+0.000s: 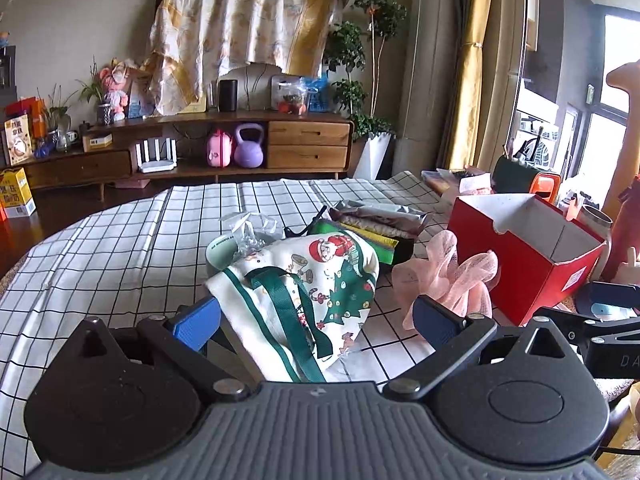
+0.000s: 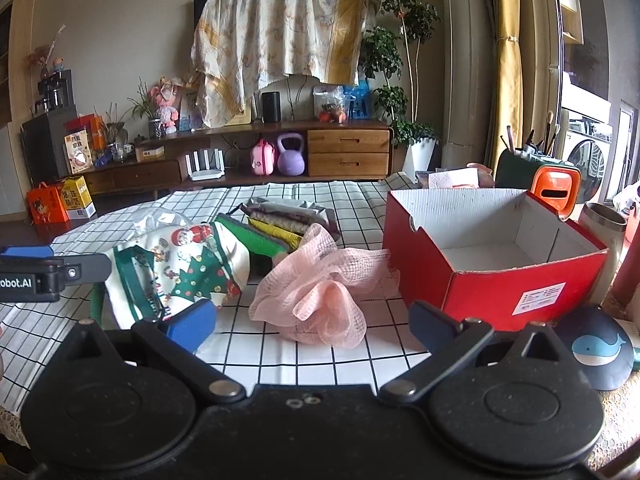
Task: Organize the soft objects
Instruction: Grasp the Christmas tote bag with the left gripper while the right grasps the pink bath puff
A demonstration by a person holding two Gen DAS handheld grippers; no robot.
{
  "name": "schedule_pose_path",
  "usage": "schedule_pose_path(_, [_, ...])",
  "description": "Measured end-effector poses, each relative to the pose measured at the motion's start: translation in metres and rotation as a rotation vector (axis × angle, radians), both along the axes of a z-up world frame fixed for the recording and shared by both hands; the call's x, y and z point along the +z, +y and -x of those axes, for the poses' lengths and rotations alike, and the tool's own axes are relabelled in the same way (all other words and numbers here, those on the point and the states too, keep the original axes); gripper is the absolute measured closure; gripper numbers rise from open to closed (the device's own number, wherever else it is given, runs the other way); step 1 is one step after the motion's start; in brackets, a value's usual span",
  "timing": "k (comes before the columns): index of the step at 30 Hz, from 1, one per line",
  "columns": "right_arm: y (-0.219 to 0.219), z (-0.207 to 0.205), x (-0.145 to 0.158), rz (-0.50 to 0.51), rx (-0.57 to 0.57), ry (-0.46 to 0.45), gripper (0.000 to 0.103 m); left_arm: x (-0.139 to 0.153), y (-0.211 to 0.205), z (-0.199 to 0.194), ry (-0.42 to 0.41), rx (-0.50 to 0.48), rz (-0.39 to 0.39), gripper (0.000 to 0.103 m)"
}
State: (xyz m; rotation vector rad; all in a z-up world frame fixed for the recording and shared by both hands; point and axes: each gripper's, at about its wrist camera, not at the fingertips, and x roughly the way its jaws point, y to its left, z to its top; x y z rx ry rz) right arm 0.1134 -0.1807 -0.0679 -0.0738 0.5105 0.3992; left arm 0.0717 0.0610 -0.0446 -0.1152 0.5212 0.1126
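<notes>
A white Christmas-print cloth bag (image 1: 316, 292) with green straps lies on the checked tablecloth, right in front of my open left gripper (image 1: 316, 320), partly between its blue fingers. It also shows in the right wrist view (image 2: 188, 272). A pink mesh bath puff (image 2: 320, 296) lies in front of my open right gripper (image 2: 312, 324); in the left wrist view the puff (image 1: 452, 276) sits to the right. An open red cardboard box (image 2: 492, 268) stands empty at the right. Folded green and yellow cloths (image 2: 268, 236) lie behind the bag.
A crumpled clear plastic bag (image 1: 252, 232) lies on a pale green bowl behind the cloth bag. A steel tumbler (image 2: 600, 228), an orange holder (image 2: 556, 188) and a dark whale-print pad (image 2: 596, 348) crowd the right side. The table edge curves at the left.
</notes>
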Motion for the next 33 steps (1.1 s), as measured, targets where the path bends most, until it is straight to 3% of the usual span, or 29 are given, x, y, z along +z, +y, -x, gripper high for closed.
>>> schedule_pose_path(11, [0.016, -0.048, -0.024, 0.06, 0.036, 0.016, 0.002, -0.023, 0.021, -0.051, 0.052, 0.088, -0.049, 0.0])
schedule_pose_path(16, [0.024, -0.071, -0.04, 0.071, 0.056, 0.054, 0.002, -0.038, 0.038, -0.066, 0.086, 0.124, -0.014, 0.0])
schedule_pose_path(27, [0.041, -0.111, -0.066, 0.014, 0.045, 0.103, 0.001, -0.062, 0.047, -0.082, 0.118, 0.051, 0.073, 0.0])
schedule_pose_path(33, [0.044, -0.12, -0.078, 0.023, 0.042, 0.127, 0.002, -0.069, 0.047, -0.086, 0.123, 0.059, 0.075, 0.001])
